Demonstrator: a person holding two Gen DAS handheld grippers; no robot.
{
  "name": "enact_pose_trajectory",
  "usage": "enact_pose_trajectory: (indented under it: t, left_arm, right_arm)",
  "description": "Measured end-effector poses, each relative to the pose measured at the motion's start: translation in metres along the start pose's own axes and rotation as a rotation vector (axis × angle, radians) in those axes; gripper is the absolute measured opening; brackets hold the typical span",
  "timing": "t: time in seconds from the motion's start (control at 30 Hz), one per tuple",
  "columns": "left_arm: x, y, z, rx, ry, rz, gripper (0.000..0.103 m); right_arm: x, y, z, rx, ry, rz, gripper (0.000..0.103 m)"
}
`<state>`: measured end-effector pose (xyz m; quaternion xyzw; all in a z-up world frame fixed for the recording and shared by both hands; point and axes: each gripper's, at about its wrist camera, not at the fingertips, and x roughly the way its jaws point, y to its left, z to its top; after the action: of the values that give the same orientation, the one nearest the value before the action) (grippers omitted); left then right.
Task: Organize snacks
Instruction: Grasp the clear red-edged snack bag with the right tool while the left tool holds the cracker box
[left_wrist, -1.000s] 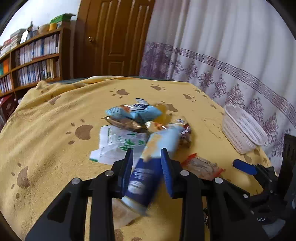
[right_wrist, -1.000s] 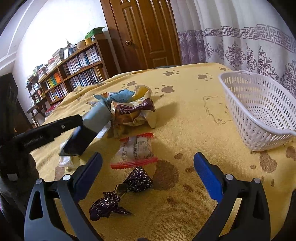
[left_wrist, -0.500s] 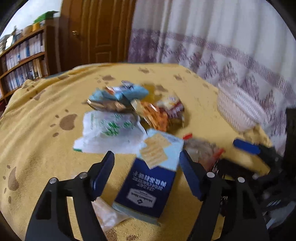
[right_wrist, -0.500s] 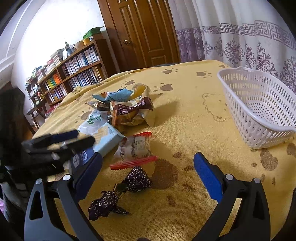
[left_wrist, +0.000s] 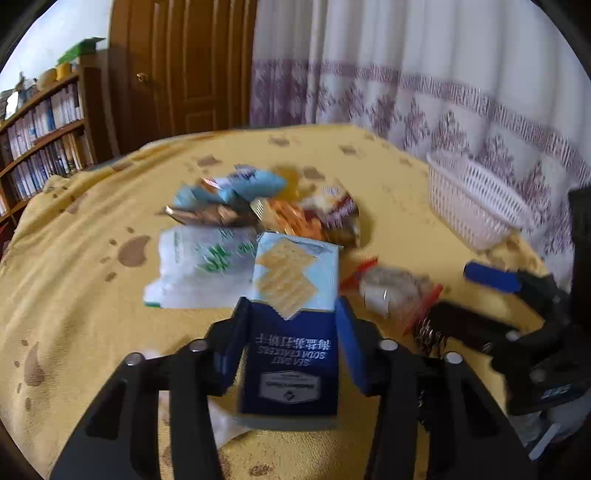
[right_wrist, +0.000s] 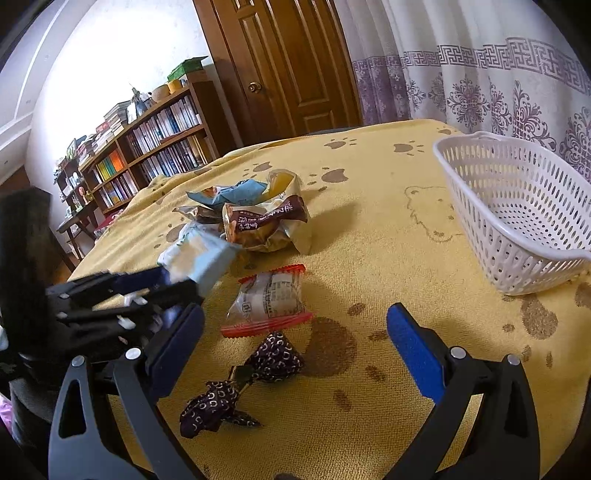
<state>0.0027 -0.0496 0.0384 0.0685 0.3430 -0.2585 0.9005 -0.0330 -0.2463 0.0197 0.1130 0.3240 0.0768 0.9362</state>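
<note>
Between left tongs (left_wrist: 291, 339): blue cracker box (left_wrist: 293, 325).

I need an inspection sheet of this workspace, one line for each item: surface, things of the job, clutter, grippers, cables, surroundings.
Surface: yellow paw-print cloth, flat, covering the whole top.
Job's things: white basket at the right, no snack visible in it; soda cracker pack; snack pile; red-edged packet; two dark purple candies lying loose.
Clutter: nothing seen beyond the snacks.
Grippers: left gripper shut on the soda cracker pack, pads against its sides; right gripper open, nothing between its pads, over the candies.
Cables: nothing seen.
Surroundings: bookshelf, wooden door, patterned curtain.
</note>
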Motion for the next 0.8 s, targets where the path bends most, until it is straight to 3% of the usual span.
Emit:
enact_pose_trajectory:
  t: [0.2,0.43,0.5,0.57,0.6,0.8]
  left_arm:
    - [-0.022,0.021,0.008,-0.084,-0.068,-0.003,0.029]
    - [-0.022,0.030,0.009,-0.129,-0.051,-0.006,0.030]
    - [-0.023,0.029,0.008,-0.125,-0.050,-0.011,0.037]
    - [-0.024,0.028,0.007,-0.120,-0.060,-0.002,0.061]
    - [-0.025,0.028,0.007,-0.117,-0.064,-0.002,0.063]
    - [-0.018,0.023,0.005,-0.089,-0.038,-0.007,0.064]
  right_arm:
    - [0.010,0.010,0.005,-0.054,0.051,-0.043,0.093]
    - [0.035,0.027,0.019,-0.173,0.141,-0.085,0.076]
    - [0.044,0.032,0.019,-0.210,0.173,-0.089,0.073]
    - [0.053,0.037,0.017,-0.242,0.198,-0.100,0.065]
    - [0.055,0.037,0.016,-0.241,0.205,-0.099,0.061]
    - [0.042,0.035,0.015,-0.196,0.135,-0.066,0.060]
